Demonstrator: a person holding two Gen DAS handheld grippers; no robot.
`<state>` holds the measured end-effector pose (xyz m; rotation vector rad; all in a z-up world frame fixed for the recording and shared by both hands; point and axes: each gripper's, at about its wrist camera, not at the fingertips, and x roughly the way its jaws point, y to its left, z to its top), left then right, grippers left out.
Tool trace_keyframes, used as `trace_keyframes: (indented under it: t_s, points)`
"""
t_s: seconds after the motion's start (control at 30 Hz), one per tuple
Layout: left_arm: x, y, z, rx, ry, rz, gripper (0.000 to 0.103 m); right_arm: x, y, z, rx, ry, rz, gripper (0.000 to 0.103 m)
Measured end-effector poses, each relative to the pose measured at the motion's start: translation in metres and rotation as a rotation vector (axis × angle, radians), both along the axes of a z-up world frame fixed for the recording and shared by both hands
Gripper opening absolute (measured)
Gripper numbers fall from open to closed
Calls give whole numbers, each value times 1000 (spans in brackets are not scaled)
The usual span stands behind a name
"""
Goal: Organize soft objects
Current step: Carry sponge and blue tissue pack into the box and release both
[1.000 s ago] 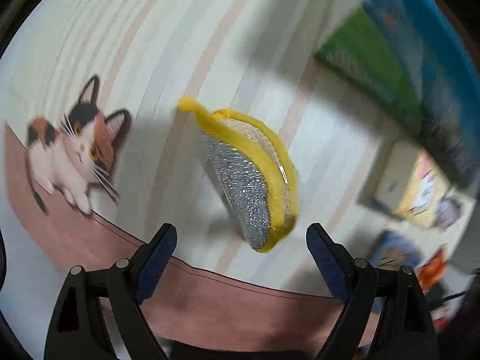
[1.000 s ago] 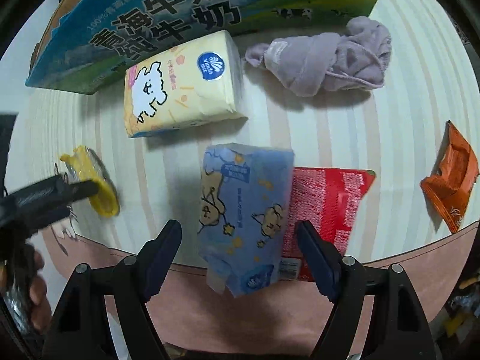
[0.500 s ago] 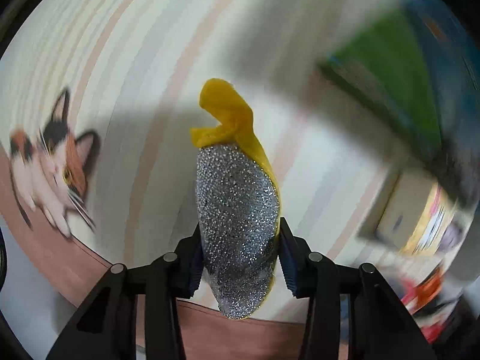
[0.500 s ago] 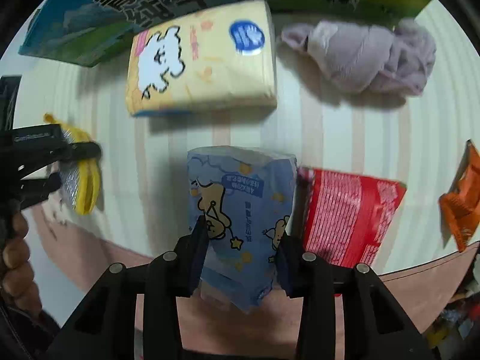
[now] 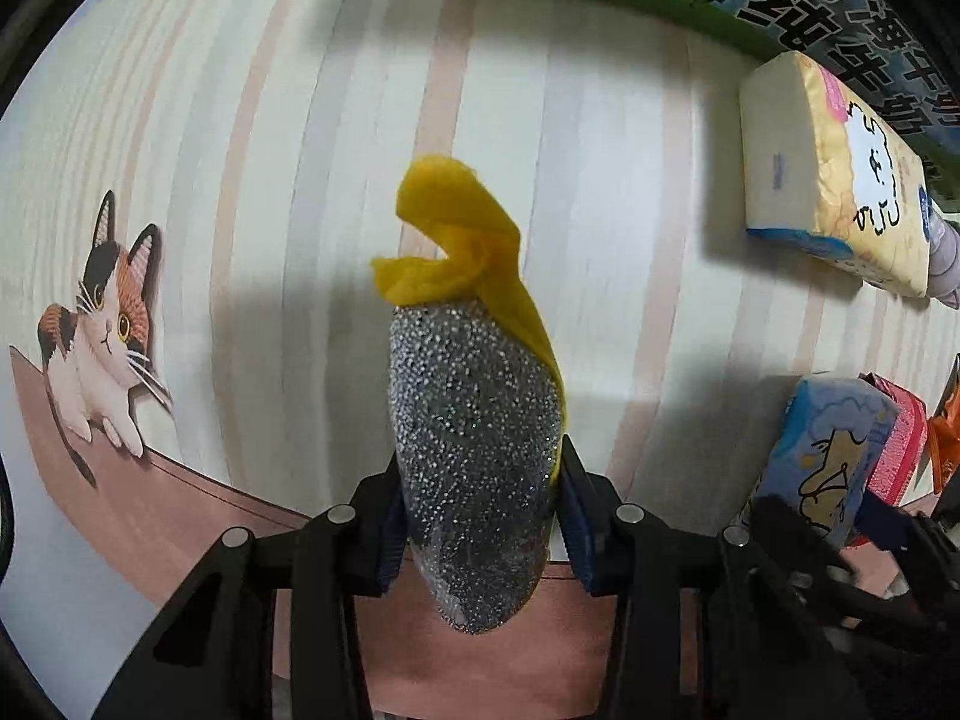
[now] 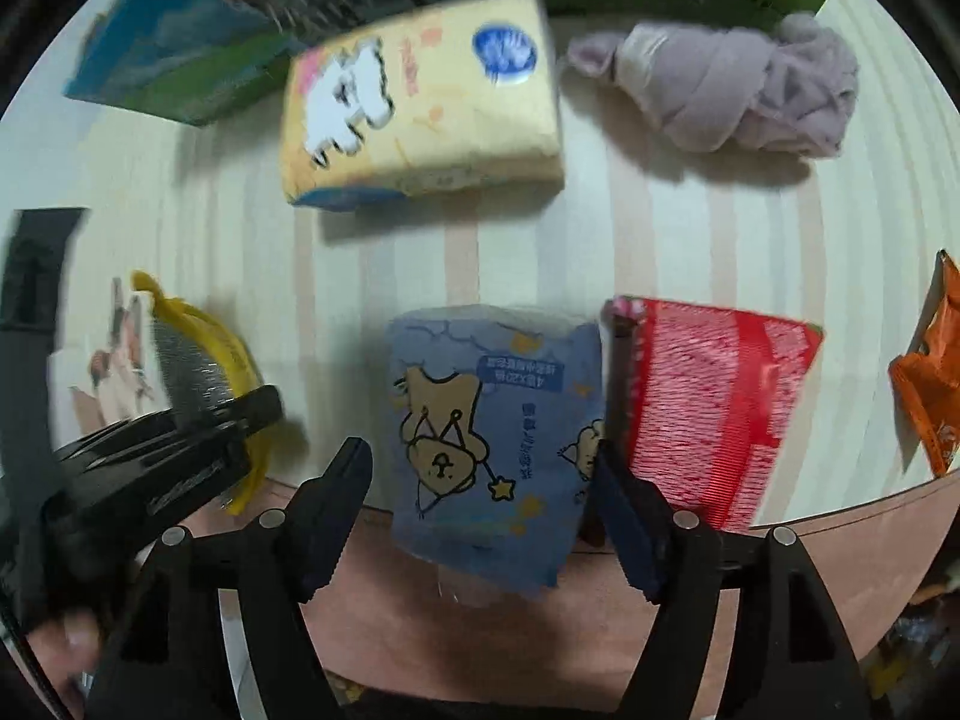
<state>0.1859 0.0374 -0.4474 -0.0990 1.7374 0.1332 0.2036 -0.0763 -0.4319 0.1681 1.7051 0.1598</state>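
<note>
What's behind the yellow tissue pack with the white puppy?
Behind the yellow tissue pack lies a big blue-green milk carton. The pack covers the carton's lower edge.

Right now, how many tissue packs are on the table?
2: the yellow tissue pack lies by the milk carton; the blue tissue pack sits between the right gripper fingers.

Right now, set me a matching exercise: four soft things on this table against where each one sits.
Things:
1. scouring pad
2. blue tissue pack
3. yellow tissue pack
4. grey cloth

Places:
A. bunched up, right of the yellow pack
B. in front of the milk carton
C. clamped in the left gripper
D. between the right gripper fingers, beside the red packet

Pairs: 1-C, 2-D, 3-B, 4-A
</note>
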Motion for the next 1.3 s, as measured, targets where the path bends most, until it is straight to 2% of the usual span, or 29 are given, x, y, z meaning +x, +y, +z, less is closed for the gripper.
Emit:
trace_keyframes:
  t_s: [0.1,0.17,0.23,0.3,0.37,0.5,0.63,0.77,0.87,0.93,1.03,1.17,1.3]
  points:
    - [-16,3,4,16,-11,-10,39,-6,19,-6,-97,-30,62,58]
    - [-19,0,14,24,-19,-21,38,-11,29,-3,-134,-57,104,52]
    - [-24,-10,29,22,-33,-33,38,-14,33,0,-135,-64,118,45]
    - [-25,-14,41,6,-56,-43,38,-14,25,9,-116,-65,115,43]
    - [-36,-26,66,-20,-85,-48,38,-14,10,24,-78,-79,102,42]
    - [-38,-41,118,-88,-159,-57,38,-10,-21,71,17,-118,63,42]
    - [-21,-54,190,-145,-282,-93,38,5,-50,146,106,-202,43,42]
    - [42,-54,249,-203,-347,-146,38,32,-70,214,148,-294,53,42]
    - [104,-51,271,-178,-389,-187,38,77,-69,246,146,-329,71,42]
    - [141,-42,271,-142,-403,-187,38,109,-75,254,119,-342,72,42]
    - [198,-31,251,-157,-356,-164,38,157,-83,241,94,-313,60,42]
    - [262,-32,213,-162,-265,-165,38,206,-89,198,44,-252,52,42]
    - [302,-39,166,-149,-159,-157,39,234,-84,146,17,-149,79,42]
